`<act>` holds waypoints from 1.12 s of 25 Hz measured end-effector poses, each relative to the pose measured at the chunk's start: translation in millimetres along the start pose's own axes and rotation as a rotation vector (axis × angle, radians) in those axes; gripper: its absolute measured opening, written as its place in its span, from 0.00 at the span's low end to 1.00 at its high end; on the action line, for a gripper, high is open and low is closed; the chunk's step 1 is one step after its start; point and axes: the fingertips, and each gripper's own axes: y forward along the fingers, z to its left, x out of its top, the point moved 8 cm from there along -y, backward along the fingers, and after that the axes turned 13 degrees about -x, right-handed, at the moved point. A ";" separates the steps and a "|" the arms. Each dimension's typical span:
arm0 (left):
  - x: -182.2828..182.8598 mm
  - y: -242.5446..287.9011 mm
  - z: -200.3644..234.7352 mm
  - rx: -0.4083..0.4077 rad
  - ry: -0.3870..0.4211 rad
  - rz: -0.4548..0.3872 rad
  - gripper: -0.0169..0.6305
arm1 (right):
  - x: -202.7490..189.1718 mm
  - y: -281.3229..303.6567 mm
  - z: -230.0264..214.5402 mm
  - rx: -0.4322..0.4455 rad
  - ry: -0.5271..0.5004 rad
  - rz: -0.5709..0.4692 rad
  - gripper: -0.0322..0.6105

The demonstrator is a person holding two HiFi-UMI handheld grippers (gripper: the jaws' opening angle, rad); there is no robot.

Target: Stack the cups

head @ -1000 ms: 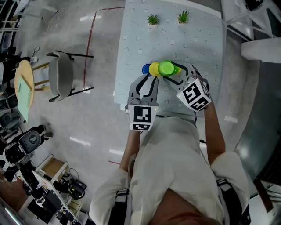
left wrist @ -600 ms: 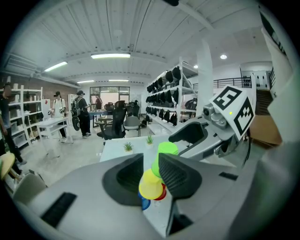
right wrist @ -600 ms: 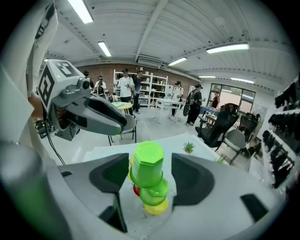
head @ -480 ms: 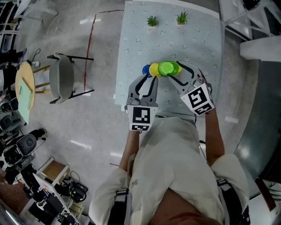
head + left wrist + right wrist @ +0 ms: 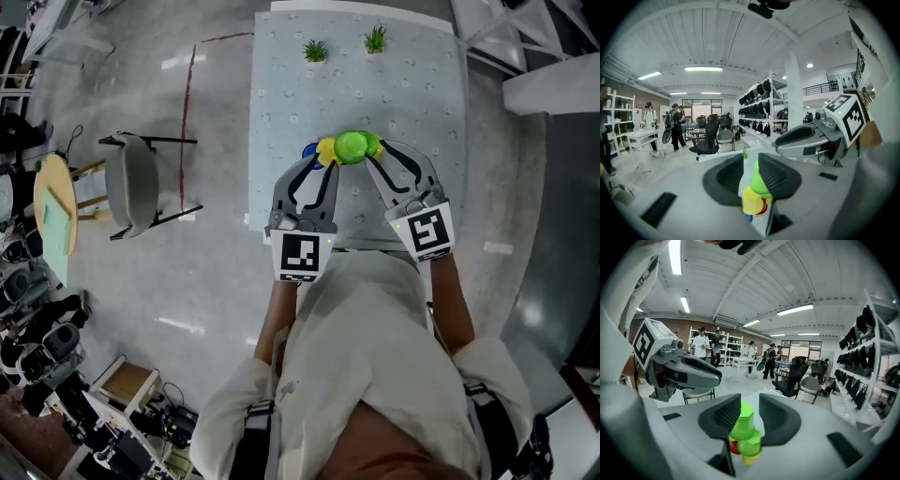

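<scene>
Green cup (image 5: 741,423), axis vertical, sits dead ahead between my right hand-held gripper (image 5: 750,400) jaws, which are closing but not yet clamped. My left hand-held gripper (image 5: 751,158) grips the yellow cup (image 5: 752,202) just left.

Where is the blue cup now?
In the head view the blue cup sits on the table, leftmost of the cups, right beside the yellow cup.
</scene>
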 end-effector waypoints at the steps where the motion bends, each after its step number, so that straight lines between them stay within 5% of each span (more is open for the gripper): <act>1: 0.3 -0.7 0.9 -0.007 0.003 -0.006 0.19 | 1.4 -2.9 1.9 -0.018 0.000 -0.010 0.23; 12: -4.3 -0.4 -3.1 -0.097 0.010 -0.035 0.18 | -2.1 -27.6 14.2 -0.146 -0.003 0.049 0.21; 28: 3.4 -12.2 -61.9 -0.004 0.008 -0.020 0.18 | -7.2 -74.9 -3.8 -0.083 -0.011 -0.002 0.19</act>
